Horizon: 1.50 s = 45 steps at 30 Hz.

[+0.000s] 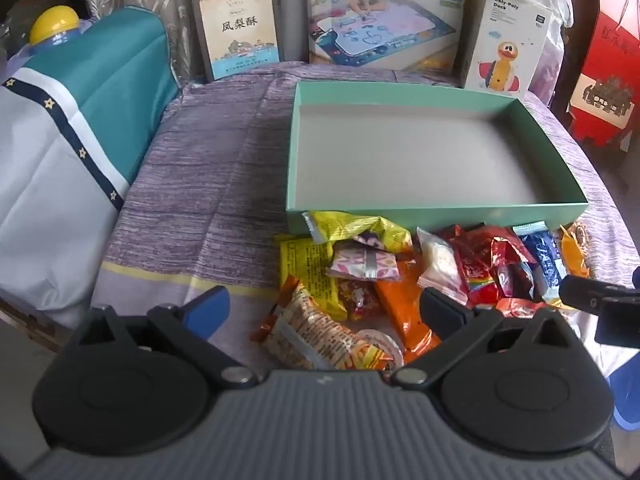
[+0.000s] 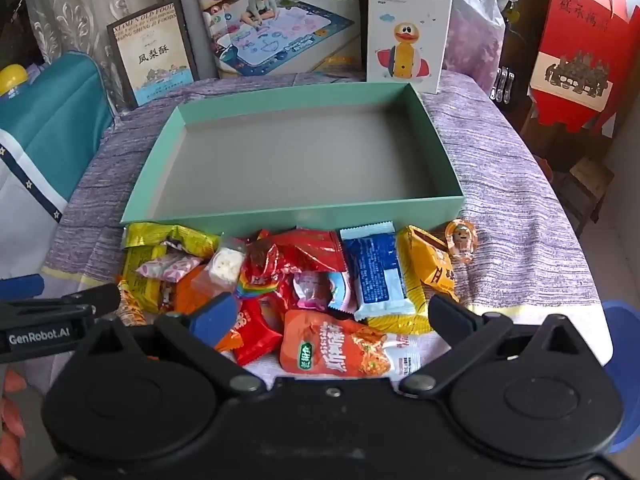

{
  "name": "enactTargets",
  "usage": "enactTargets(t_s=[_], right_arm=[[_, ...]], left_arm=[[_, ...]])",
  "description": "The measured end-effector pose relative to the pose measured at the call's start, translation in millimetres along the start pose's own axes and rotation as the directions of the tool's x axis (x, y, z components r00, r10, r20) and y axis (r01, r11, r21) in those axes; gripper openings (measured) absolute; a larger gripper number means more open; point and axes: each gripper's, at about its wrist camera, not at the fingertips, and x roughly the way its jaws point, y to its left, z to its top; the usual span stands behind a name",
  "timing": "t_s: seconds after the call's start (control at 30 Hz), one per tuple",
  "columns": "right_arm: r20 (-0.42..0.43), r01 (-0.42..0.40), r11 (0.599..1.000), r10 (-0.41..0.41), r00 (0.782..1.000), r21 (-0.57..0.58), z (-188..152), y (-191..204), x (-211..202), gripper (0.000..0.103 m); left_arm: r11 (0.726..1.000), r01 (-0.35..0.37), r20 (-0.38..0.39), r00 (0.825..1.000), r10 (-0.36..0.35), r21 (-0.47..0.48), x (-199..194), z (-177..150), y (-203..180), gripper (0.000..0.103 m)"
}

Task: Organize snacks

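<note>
1 tray (image 2: 448, 152), 3 upright boxes (image 2: 408, 28).

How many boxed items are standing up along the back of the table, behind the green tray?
3. The dark-framed pastry box stands at the left, the drawing-mat box in the middle, and the Roly-Poly Duck box at the right. Others may be hidden beyond the view.
</note>
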Motion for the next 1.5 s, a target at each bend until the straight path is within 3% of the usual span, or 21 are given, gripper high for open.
enactTargets(t_s=[1.37, 1.43, 1.5], right_arm=[[0.003, -0.031, 0.999, 0.031, 1.000, 0.040, 2.8, -3.0, -9.4, 0.103], [0.011, -0.045, 0.998, 0.044, 0.999, 0.040, 2.5, -4.1, -8.7, 0.103], [0.031, -0.115, 0.992, 0.114, 0.993, 0.055, 1.5, -8.8, -8.6, 0.103]], left_arm=[[0.999, 0.037, -0.014, 0.999, -0.037, -0.001, -3.2, -3.7, 6.5, 0.103], [0.999, 0.041, -0.016, 0.999, -0.041, -0.009, -2.2, -3.9, 9.2, 0.103], [0.999, 0.046, -0.021, 0.999, -0.046, -0.018, -0.6, -3.7, 12.8, 0.103]])
